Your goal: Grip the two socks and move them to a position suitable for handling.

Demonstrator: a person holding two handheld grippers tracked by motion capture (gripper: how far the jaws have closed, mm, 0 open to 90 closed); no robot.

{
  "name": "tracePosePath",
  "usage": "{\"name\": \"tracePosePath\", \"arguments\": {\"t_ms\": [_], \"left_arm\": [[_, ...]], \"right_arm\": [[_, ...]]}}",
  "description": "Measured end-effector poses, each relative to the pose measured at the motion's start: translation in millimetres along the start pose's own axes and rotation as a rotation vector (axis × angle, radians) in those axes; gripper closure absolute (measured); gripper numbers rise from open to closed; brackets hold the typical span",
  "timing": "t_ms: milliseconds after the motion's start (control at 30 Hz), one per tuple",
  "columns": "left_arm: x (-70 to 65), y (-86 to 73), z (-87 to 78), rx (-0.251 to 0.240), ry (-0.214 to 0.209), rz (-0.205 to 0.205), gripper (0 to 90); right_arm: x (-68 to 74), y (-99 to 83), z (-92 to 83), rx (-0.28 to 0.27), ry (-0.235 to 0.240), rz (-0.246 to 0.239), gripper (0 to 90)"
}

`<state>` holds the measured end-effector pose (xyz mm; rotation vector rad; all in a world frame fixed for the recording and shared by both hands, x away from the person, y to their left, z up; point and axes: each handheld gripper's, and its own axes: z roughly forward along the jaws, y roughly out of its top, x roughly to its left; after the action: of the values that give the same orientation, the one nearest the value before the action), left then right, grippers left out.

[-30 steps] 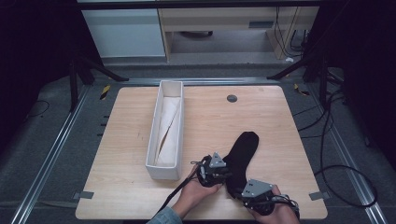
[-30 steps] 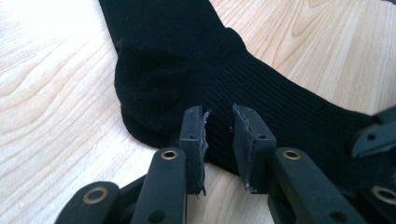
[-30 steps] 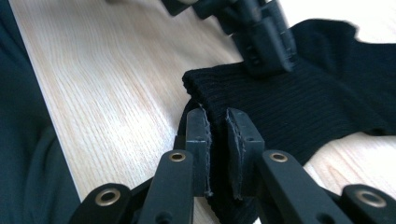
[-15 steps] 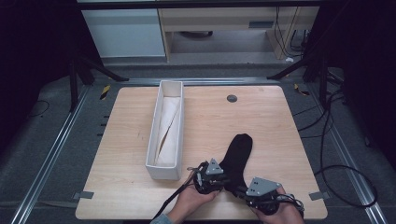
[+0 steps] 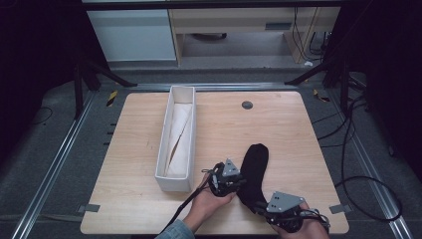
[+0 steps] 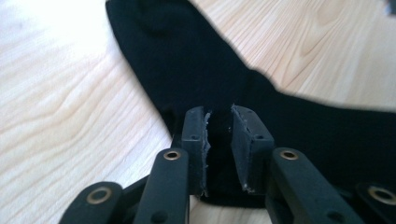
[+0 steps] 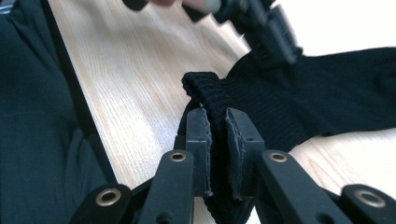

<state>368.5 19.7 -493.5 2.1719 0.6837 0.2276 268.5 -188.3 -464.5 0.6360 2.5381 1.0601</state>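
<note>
While the black sock [image 5: 253,172] lies flat on the wooden worktop [image 5: 278,124], just right of the white tray [image 5: 176,177], both grippers pinch it. The left gripper [image 6: 219,122] has its jaws clamped on the sock's edge about mid-length, having just closed a little further. The right gripper [image 7: 218,122] has its jaws clamped on the ribbed cuff at the near end, close to the worktop's front edge.
</note>
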Motion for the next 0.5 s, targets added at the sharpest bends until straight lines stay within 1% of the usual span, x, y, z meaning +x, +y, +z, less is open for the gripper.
{"name": "tracePosePath", "arguments": {"t_ms": [100,167,300,500], "left_arm": [[1.1,-3.7,2.9,0.023,-0.01,-0.003,76.4],[0.9,-4.2,3.3,0.025,-0.009,-0.007,76.9],[-0.7,-6.0,2.9,0.037,-0.023,0.0,77.1],[-1.4,-9.2,0.7,0.043,-0.036,-0.003,77.1]], "right_arm": [[-1.8,2.3,-6.8,-0.014,-0.002,0.004,80.4],[-3.1,4.4,-10.5,-0.021,-0.006,0.005,80.4],[-7.2,10.8,-17.3,-0.044,-0.017,0.009,80.4],[-15.1,19.8,-21.0,-0.05,-0.029,0.014,80.5]]}}
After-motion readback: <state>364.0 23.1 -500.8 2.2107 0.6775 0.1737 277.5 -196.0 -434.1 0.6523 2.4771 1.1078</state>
